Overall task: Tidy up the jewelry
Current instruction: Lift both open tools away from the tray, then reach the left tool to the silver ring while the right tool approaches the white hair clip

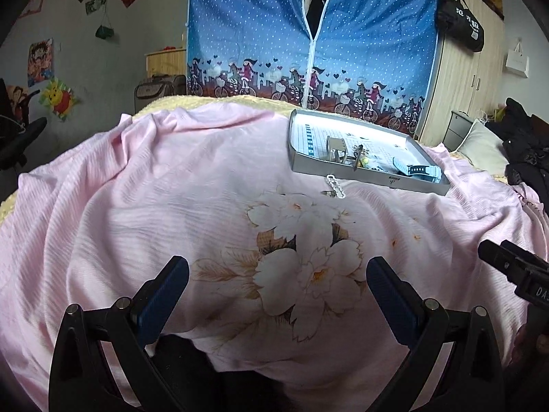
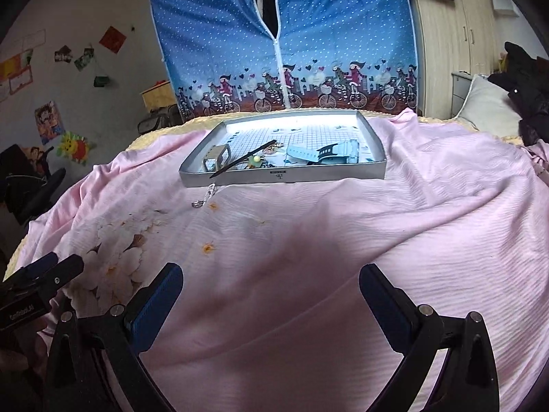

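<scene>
A shallow grey tray [image 1: 370, 175] [image 2: 284, 178] rests on the pink bedspread at the far side. It holds a light-blue watch [image 1: 420, 170] [image 2: 329, 154], a dark hair stick [image 2: 245, 162], a small metal frame [image 1: 338, 147] [image 2: 216, 156] and other small pieces. A silver chain with a clasp [image 1: 334, 185] [image 2: 206, 195] lies on the cloth just in front of the tray. My left gripper [image 1: 278, 290] and right gripper [image 2: 271, 295] both hover low over the near bedspread, wide open, holding nothing. Each gripper's body shows at the edge of the other's view.
A blue dotted fabric wardrobe [image 1: 308, 34] stands behind the bed, a wooden cupboard [image 1: 470, 68] to its right. Dark clothes [image 2: 525, 79] and a pillow [image 2: 487, 110] lie at the right. A black chair [image 2: 31, 189] stands left of the bed.
</scene>
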Available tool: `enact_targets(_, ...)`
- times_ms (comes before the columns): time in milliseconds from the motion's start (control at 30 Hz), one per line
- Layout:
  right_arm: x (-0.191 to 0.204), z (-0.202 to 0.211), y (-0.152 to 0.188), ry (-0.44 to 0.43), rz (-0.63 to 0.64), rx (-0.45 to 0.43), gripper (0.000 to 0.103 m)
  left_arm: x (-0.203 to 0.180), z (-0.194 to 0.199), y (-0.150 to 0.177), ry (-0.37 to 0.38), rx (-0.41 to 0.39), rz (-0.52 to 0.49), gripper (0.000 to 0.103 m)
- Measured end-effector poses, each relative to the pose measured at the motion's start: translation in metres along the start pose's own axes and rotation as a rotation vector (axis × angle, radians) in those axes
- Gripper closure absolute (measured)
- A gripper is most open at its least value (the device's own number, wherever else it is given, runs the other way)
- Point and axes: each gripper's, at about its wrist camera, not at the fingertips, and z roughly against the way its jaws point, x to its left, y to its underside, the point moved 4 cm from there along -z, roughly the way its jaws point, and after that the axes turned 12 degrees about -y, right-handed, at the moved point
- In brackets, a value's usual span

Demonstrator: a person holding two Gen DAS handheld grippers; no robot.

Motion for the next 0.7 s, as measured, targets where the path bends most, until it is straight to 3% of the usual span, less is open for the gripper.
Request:
enact_targets(100, -0.002, -0.013, -0.006, -0.088, 0.008, 0.047, 0.000, -0.001, -0.010, -0.008, 0.073, 0.064, 0.000, 0.001)
enact_targets(200, -0.003, -0.028, -0.015, -0.107, 0.043, 0.099, 0.000, 0.004, -0.027, -0.013, 0.053, 0.138, -0.022, 0.001)
enact_targets(400, -0.016, -0.062, -0.030, -0.152, 0.072, 0.147, 0.000, 0.002, -0.049, -0.034, 0.060, 0.123, -0.088, 0.001)
enact_targets(533, -0.029, -0.085, -0.037, -0.217, -0.004, 0.177, 0.000, -0.008, -0.072, -0.049, 0.104, 0.136, -0.114, 0.002)
enact_targets(700, -0.033, -0.104, -0.047, -0.208, 0.023, 0.183, 0.000, -0.025, -0.105, -0.065, 0.146, 0.185, -0.161, 0.002)
